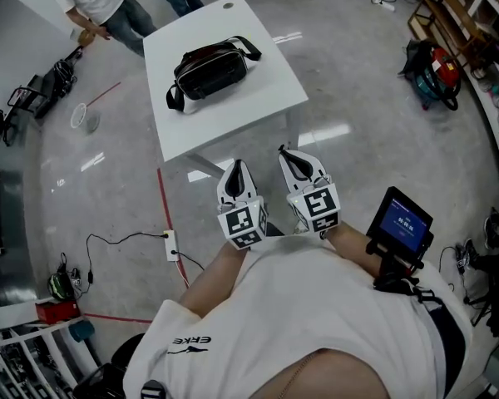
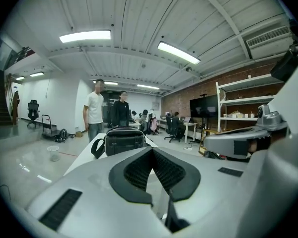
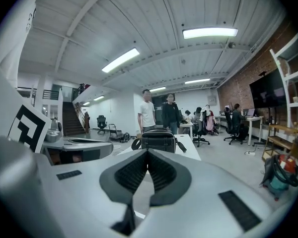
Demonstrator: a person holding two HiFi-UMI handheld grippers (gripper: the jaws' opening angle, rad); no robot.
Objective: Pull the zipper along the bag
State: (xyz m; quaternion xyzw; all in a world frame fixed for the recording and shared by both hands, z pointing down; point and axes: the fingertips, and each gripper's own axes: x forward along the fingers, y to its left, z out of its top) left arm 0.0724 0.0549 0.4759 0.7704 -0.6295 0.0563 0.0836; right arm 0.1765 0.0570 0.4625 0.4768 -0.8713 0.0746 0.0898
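A black bag (image 1: 208, 69) with a strap lies on the white table (image 1: 258, 106), ahead of me in the head view. It also shows small and far off in the left gripper view as the bag (image 2: 124, 140), and in the right gripper view as the bag (image 3: 158, 140). My left gripper (image 1: 237, 168) and right gripper (image 1: 285, 151) are held side by side close to my body, short of the table's near edge. Each has its jaws shut tip to tip with nothing between them. Neither touches the bag.
Two people (image 1: 100, 7) stand at the table's far end. A small screen (image 1: 403, 223) hangs at my right side. A power strip (image 1: 172, 244) and cables lie on the floor to the left. Shelves and a red bag (image 1: 437, 73) are at the right.
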